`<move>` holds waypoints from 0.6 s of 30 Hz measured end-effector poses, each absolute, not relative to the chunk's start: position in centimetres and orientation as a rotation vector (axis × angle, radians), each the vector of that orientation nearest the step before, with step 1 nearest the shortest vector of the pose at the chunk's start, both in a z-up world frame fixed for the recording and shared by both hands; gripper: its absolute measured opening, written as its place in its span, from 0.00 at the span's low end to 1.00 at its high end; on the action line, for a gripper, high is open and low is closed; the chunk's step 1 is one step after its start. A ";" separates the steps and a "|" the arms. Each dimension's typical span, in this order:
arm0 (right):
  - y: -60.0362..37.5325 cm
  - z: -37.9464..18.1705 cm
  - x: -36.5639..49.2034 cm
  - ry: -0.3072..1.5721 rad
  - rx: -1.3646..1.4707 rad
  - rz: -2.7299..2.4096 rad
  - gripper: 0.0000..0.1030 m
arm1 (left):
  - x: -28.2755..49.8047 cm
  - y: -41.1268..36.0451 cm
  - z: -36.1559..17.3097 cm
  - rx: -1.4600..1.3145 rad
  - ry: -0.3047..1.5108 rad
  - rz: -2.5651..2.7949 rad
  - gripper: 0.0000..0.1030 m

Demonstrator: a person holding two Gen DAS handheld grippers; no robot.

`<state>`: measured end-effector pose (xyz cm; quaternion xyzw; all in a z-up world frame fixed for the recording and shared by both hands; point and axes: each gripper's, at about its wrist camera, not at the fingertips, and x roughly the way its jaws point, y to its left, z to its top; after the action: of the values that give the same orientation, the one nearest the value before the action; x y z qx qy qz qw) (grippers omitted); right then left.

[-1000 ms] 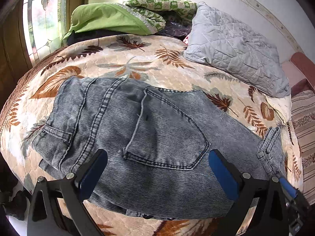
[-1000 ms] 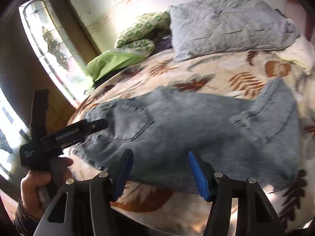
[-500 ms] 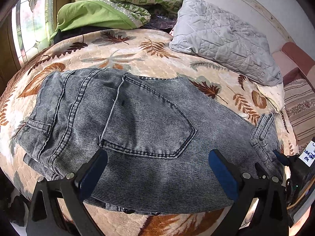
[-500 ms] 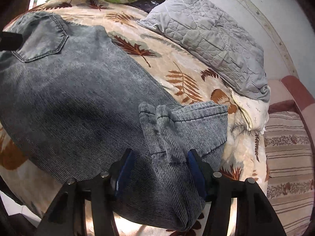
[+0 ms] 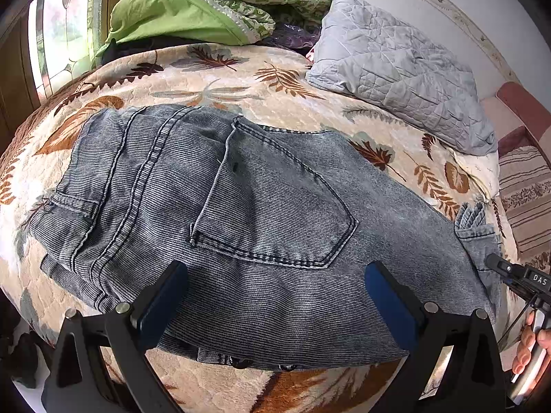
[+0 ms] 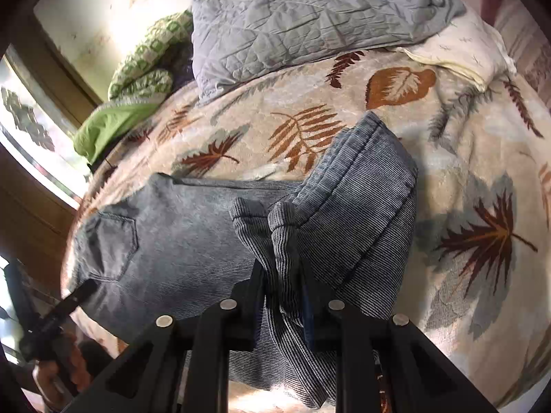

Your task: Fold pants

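Grey-blue denim pants lie flat on the bed, back pocket up, waist at the left and leg ends at the right. My left gripper is open above the near edge of the seat, touching nothing. My right gripper is shut on the bunched leg ends of the pants, which rise in folds between its fingers. The rest of the pants stretch away to the left. The right gripper also shows at the right edge of the left wrist view.
The bed has a leaf-patterned quilt. A grey quilted pillow and green bedding lie at the far side. A window is at the left. A striped cover lies at the right.
My right gripper has closed on the pants' leg ends, which it straddled open half a second ago. My left gripper stays open over the seat, its view shifted slightly.
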<state>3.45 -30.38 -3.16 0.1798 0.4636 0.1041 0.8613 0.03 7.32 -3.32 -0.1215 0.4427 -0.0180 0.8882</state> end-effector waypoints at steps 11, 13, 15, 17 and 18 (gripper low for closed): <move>-22.3 2.2 -1.4 0.704 0.209 0.494 0.19 | -0.3 8.5 -2.7 -0.285 0.897 -0.017 0.99; -18.8 1.4 -2.8 0.691 0.109 0.576 0.19 | -0.2 8.7 -2.7 -0.280 0.904 -0.009 0.99; -16.4 -1.6 -3.0 0.761 0.055 0.649 0.25 | -0.2 8.7 -2.7 -0.276 0.908 -0.003 0.99; -14.7 -5.4 -2.4 0.887 -0.041 0.611 0.49 | -0.1 8.5 -2.5 -0.275 0.907 -0.015 0.99; -14.5 -6.3 -2.5 0.896 -0.060 0.589 0.54 | -0.2 8.3 -2.3 -0.271 0.904 -0.023 0.99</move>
<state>-2.51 -14.50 -6.29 -0.0288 0.4268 0.2804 0.8593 -0.20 8.31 -2.34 -0.1306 0.4355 -0.0111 0.8906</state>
